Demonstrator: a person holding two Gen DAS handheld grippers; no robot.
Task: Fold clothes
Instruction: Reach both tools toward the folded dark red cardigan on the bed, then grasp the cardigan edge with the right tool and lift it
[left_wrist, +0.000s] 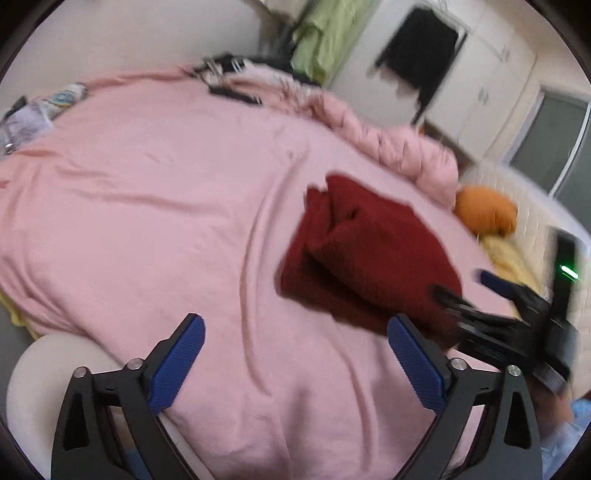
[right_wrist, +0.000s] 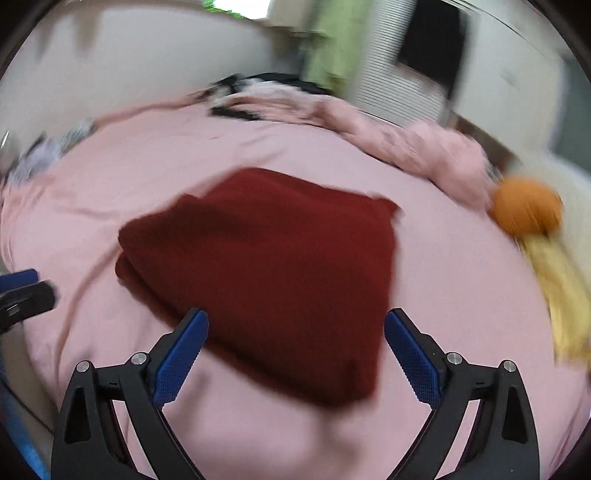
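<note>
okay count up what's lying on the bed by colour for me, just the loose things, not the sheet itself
Dark red: 1, the folded garment.
Pink: 1, the bunched quilt along the far edge.
Orange: 1, the round cushion.
Yellow: 1, the cloth beside the cushion.
Black: 1 cluster of dark items at the far end, too blurred to separate.
Total: 5.

left hand-held gripper (left_wrist: 295, 347): black frame | blue textured pads | silver screws | right hand-held gripper (right_wrist: 296, 341): same
</note>
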